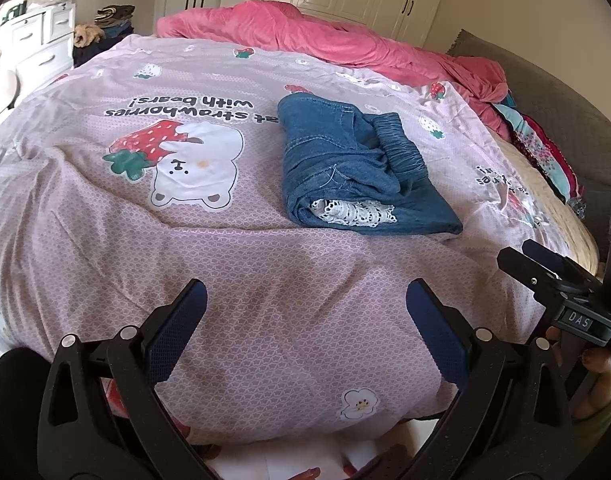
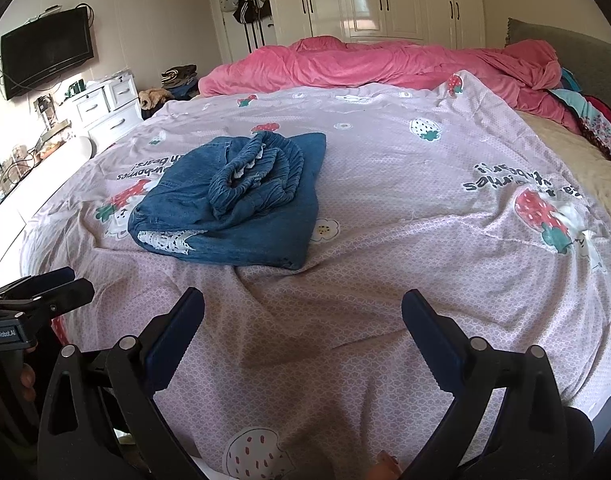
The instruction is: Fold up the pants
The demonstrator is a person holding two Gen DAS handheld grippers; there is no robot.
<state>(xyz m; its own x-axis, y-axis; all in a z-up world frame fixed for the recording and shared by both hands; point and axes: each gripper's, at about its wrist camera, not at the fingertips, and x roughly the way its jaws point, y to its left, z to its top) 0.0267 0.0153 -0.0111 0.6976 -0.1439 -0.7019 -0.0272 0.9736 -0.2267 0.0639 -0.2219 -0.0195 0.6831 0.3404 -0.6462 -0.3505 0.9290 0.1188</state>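
Already folded into a compact bundle, the blue denim pants with an elastic waistband and white lace trim (image 1: 357, 168) lay on the pink-lilac bedsheet printed with strawberries and bears (image 1: 265, 280), toward the middle of the bed. The gathered waistband sat bunched on top of the bundle, and a strip of lace showed at its near edge. The folding looked essentially finished, though the top layer was rumpled and the stack uneven, so some tidying might have remained.

The left gripper (image 1: 305, 320) hovered above bare sheet, near the bed's front edge and well apart from the pants, its blue-padded fingers spread wide and holding nothing. The right gripper (image 2: 303, 328) was likewise clear of the denim, its fingers spread and empty.

Beyond the sheet, a crumpled pink blanket (image 2: 385, 60) ran across the far side of the bed. White wardrobe doors (image 2: 385, 0) stood behind it.
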